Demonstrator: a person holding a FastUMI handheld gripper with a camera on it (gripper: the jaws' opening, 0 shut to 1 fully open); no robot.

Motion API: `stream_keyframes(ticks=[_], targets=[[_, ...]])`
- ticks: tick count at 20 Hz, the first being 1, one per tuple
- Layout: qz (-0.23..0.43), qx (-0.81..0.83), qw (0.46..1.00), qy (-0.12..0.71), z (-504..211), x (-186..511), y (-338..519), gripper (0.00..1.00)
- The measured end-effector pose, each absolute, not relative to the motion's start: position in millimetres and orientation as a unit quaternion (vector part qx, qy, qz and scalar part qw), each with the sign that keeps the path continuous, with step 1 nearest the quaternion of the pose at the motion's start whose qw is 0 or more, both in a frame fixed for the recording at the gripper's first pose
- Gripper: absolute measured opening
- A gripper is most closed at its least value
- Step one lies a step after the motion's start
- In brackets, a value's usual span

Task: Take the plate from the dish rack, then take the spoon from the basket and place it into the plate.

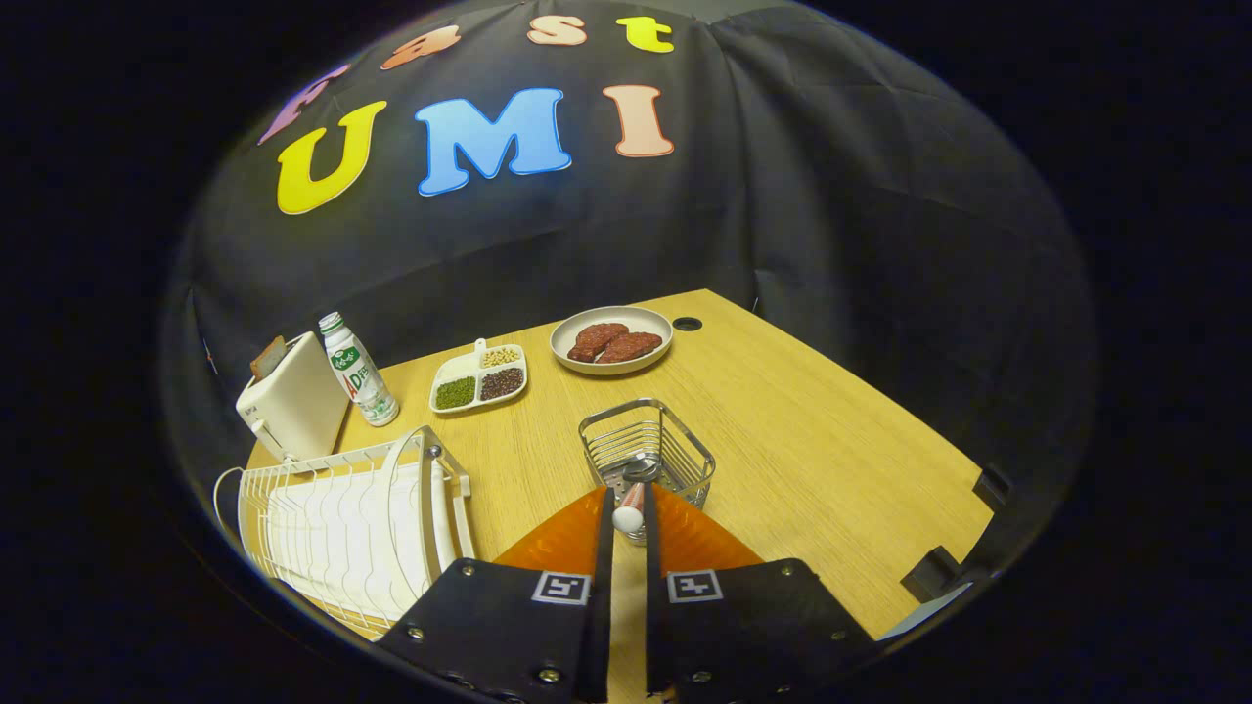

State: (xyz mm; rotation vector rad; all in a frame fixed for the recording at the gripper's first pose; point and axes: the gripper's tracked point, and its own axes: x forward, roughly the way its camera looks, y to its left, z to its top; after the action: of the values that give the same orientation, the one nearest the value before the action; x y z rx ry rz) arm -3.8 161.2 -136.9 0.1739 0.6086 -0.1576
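Observation:
My gripper (627, 516) is shut on the spoon (629, 510), both orange fingers (562, 543) pressing on its white and red handle. The spoon's metal bowl points away from me and sits at the near rim of the wire basket (675, 440), just ahead of the fingertips. The white dish rack (323, 528) stands left of the fingers. A white plate (409, 469) stands upright on edge at the rack's right end, close to my left finger.
Beyond the rack stand a white toaster (289, 401) and a small bottle (358, 372). A divided dish of beans (479, 379) and a plate of meat (611, 339) lie farther back. The wooden table (831, 460) has bare surface right of the basket, with black clamps on its right edge.

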Motion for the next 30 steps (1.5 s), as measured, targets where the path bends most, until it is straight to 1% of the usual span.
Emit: stream_keyframes(ticks=[3,4,13,21,24,30], targets=[[-0.082,0.081,0.947,0.3,-136.0,-2.8,160.9,0.14],[-0.082,0.079,0.947,0.302,-136.5,-3.3,160.9,0.08],[-0.078,0.061,0.953,0.287,-111.3,-9.1,160.9,0.08],[-0.076,0.044,0.966,0.243,-61.3,-28.5,163.0,0.08],[-0.065,0.039,0.971,0.228,-40.9,-40.0,172.9,0.08],[-0.013,0.028,0.979,0.2,-1.5,-73.0,221.9,0.08]])
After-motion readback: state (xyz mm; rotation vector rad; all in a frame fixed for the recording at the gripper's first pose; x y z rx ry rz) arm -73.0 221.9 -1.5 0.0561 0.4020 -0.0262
